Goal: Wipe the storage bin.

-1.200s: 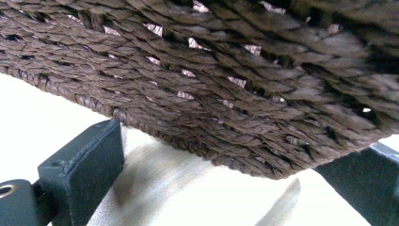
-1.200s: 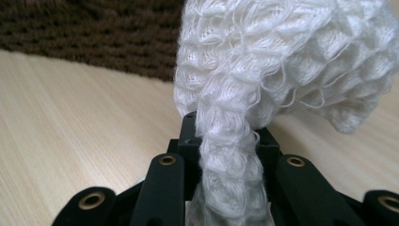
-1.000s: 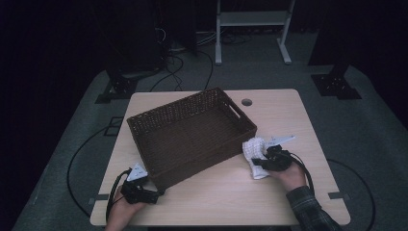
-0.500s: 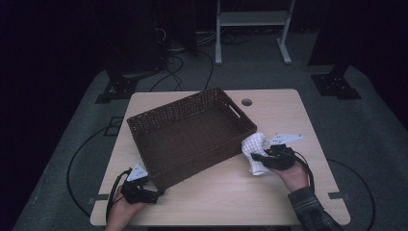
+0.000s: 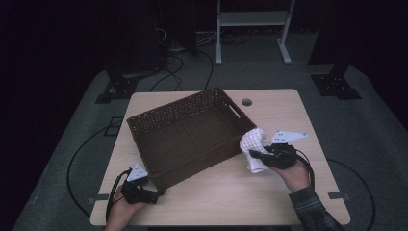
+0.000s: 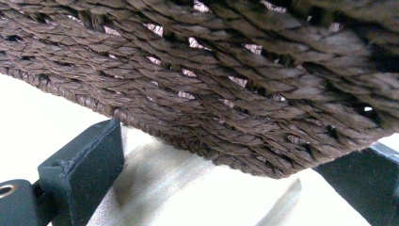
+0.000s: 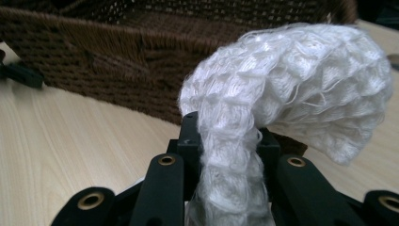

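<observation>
A white knitted cloth point(image 5: 253, 147) is pinched in the right gripper point(image 5: 260, 155), whose two black jaws are squeezed tight on it. In the right gripper view the cloth point(image 7: 282, 99) stands up between the jaws and flops over to one side like a bumpy hump. It sits just beside the right end of a big brown woven basket point(image 5: 192, 132), near the basket's rim, above the pale wooden table point(image 5: 240, 192). The basket point(image 7: 117, 52) has an open top and lies at a slant across the table, with a handle hole point(image 5: 234, 109) in its right wall. Down at the basket's near left corner is the left gripper point(image 5: 155, 193), held by a hand point(image 5: 126, 210) at the table's edge. In the left gripper view its jaws are wide apart, one on each side of the basket corner point(image 6: 226, 108), which hangs over them with a shadow on the table under it. A small round hole point(image 5: 247, 102) is in the table behind the basket.
</observation>
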A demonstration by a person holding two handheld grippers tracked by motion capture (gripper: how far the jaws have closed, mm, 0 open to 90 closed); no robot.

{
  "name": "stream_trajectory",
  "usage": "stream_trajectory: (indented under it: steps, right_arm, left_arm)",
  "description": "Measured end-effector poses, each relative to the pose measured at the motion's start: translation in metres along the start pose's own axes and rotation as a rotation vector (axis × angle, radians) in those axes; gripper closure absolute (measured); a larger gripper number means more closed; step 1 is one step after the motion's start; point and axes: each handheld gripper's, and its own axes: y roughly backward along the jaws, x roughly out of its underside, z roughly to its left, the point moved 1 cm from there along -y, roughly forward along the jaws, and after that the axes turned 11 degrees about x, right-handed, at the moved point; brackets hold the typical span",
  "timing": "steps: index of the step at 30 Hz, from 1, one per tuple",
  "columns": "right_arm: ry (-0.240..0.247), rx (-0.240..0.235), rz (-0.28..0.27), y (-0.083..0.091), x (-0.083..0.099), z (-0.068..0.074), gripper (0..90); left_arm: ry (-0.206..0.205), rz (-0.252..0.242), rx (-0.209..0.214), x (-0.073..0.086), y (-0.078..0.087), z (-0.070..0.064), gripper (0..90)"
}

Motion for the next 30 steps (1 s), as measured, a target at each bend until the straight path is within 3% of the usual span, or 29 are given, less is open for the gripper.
stream_trajectory:
  steps: [6,16,23,30]
  right_arm:
    - [0.001,-0.018,0.110,-0.029,0.017,0.002,71.7]
    - [0.009,-0.039,0.214,-0.059,0.034,0.005,71.7]
    - [0.016,-0.039,0.204,-0.055,0.033,0.007,71.7]
    - [0.013,-0.034,0.126,-0.035,0.019,0.010,71.7]
  left_arm:
    - [0.000,0.000,0.000,0.000,0.000,0.000,2.4]
    - [0.000,0.000,0.000,0.000,0.000,0.000,2.5]
    - [-0.001,0.000,0.000,0.000,0.000,0.000,2.5]
    - [0.001,0.000,0.000,0.000,0.000,0.000,2.5]
